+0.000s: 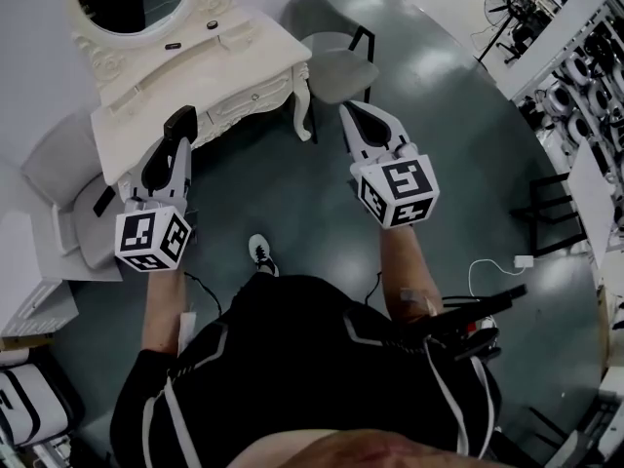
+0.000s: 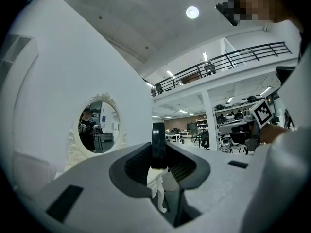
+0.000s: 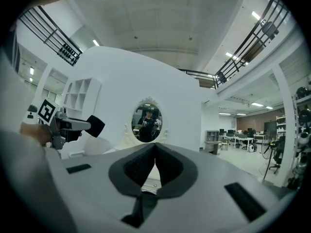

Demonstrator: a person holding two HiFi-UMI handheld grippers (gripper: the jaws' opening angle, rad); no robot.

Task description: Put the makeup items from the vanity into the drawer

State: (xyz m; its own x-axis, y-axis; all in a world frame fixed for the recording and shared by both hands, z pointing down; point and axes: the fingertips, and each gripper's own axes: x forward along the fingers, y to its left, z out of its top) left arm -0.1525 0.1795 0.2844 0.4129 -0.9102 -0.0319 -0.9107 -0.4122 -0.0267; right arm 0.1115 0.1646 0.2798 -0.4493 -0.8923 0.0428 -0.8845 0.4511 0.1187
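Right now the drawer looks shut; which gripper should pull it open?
Right, probably. The right gripper has its fingers together on nothing, so it is free to take the drawer by its knob. The left gripper is shut on a thin black item, which it would have to set down first.

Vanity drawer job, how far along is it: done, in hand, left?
Done: nothing shows as stowed; the drawer looks closed. In hand: the left gripper is shut on a thin black item; the right gripper is shut and empty. Left: open the drawer, put that item in, then fetch the small dark item lying on the vanity.
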